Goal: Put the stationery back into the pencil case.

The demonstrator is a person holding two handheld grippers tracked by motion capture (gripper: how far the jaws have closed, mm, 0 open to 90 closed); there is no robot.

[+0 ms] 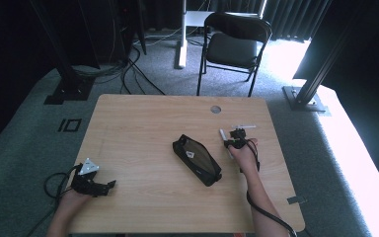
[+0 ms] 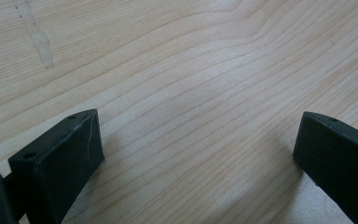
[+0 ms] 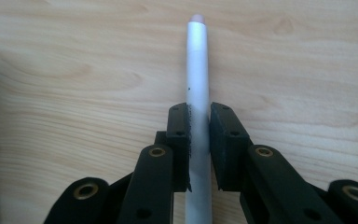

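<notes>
A white pen [image 3: 198, 70] lies on the wooden table [image 1: 143, 123], and my right gripper [image 3: 199, 140] is shut on its barrel, the pads pressing it from both sides. In the high view that right gripper [image 1: 236, 139] sits right of a black pencil case [image 1: 196, 159], with the white pen [image 1: 222, 134] poking out at its left. A second white pen [image 1: 246, 127] lies just beyond it. My left gripper [image 1: 109, 185] rests near the table's front left, and in the left gripper view its jaws [image 2: 196, 154] stand wide apart over bare wood.
A black folding chair [image 1: 234, 42] stands beyond the far edge of the table. A round cable hole [image 1: 215, 109] sits near the far edge. Black stands and cables are on the carpet at left and right.
</notes>
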